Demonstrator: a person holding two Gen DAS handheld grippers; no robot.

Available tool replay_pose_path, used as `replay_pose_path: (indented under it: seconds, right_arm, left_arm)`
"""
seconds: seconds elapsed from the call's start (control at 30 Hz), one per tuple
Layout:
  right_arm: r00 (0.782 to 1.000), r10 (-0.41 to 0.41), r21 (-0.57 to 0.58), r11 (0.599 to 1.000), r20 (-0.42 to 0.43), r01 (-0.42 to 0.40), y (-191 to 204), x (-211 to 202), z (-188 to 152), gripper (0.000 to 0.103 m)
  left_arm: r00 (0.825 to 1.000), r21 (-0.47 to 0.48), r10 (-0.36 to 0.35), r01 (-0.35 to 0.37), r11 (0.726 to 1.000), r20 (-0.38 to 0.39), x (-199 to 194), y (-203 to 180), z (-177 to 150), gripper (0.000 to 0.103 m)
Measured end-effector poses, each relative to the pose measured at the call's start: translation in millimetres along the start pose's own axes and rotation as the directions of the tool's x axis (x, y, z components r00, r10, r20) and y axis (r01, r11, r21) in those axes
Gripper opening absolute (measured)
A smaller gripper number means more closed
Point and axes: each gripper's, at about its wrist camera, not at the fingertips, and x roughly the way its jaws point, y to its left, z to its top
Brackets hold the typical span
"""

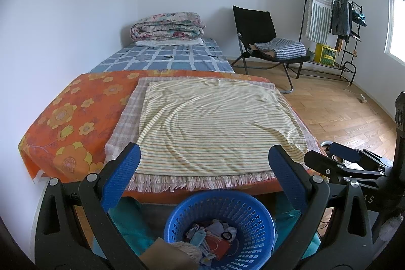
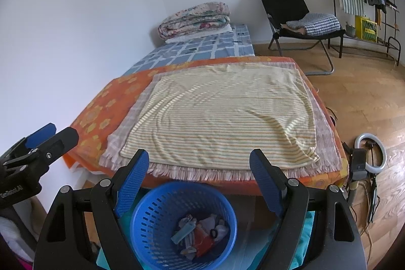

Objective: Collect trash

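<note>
A round blue perforated basket stands on the floor in front of the table, holding several pieces of trash: paper scraps, a red wrapper, a light blue piece. It also shows in the right wrist view with the trash inside. My left gripper is open and empty, held above the basket. My right gripper is open and empty, also above the basket. The right gripper shows at the right edge of the left wrist view, and the left gripper at the left edge of the right wrist view.
A table with an orange floral cloth and a striped yellow towel lies ahead. Behind are a bed with a folded quilt, a black folding chair, a clothes rack. A ring light lies on the wooden floor.
</note>
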Motion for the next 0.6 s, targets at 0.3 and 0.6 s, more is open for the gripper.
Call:
replay_pose_path:
  seconds: [0.3, 0.6]
  right_arm:
    - [1.0, 0.002, 0.004, 1.0, -0.004, -0.002, -0.1, 0.8, -0.3, 0.082]
    - [1.0, 0.002, 0.004, 1.0, -0.013, -0.002, 0.9, 2.7, -2.6, 0.082]
  left_arm:
    - [1.0, 0.002, 0.008, -0.008, 1.0, -0.006, 2.4, 2.7, -7.2, 0.103]
    - [1.0, -0.017, 0.014, -0.015, 1.0, -0.021, 7.9, 7.8, -13.7, 0.103]
